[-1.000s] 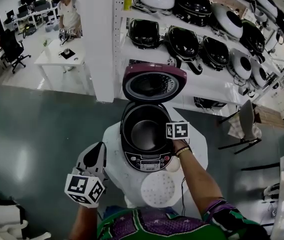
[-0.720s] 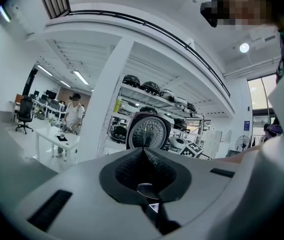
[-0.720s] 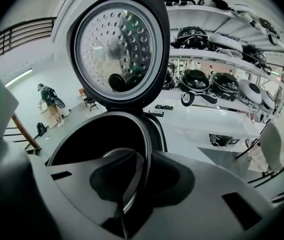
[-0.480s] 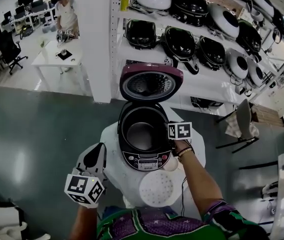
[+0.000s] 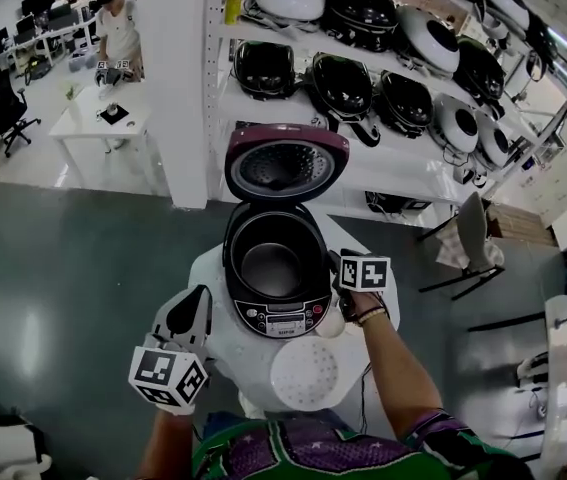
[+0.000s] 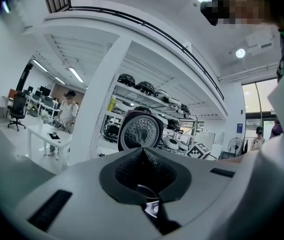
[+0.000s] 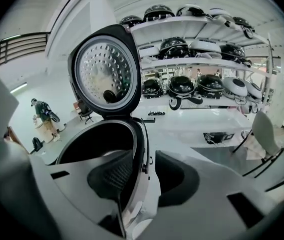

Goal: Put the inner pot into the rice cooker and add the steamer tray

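Note:
The purple rice cooker [image 5: 281,313] stands open on a round white table [image 5: 225,353], its lid [image 5: 285,163] raised. The dark inner pot [image 5: 271,263] sits inside it. My right gripper [image 5: 337,268] is at the cooker's right rim. Its jaws have just been opening and now stand open astride the rim [image 7: 143,149], one pad [image 7: 112,176] inside the pot [image 7: 94,144], neither pressing. The white perforated steamer tray [image 5: 306,374] lies flat on the table in front of the cooker. My left gripper [image 5: 199,298] hangs shut and empty at the table's left edge, pointing level toward the lid [image 6: 140,132].
A small white cup [image 5: 329,323] sits between cooker and tray. Behind the table, white shelves [image 5: 363,158] carry several rice cookers. A person [image 5: 115,28] stands at a white desk far left. A chair [image 5: 463,243] stands on the floor to the right.
My right gripper's jaws have opened and the gripper has drawn a little to the right along the cooker's rim. The left gripper has stayed put.

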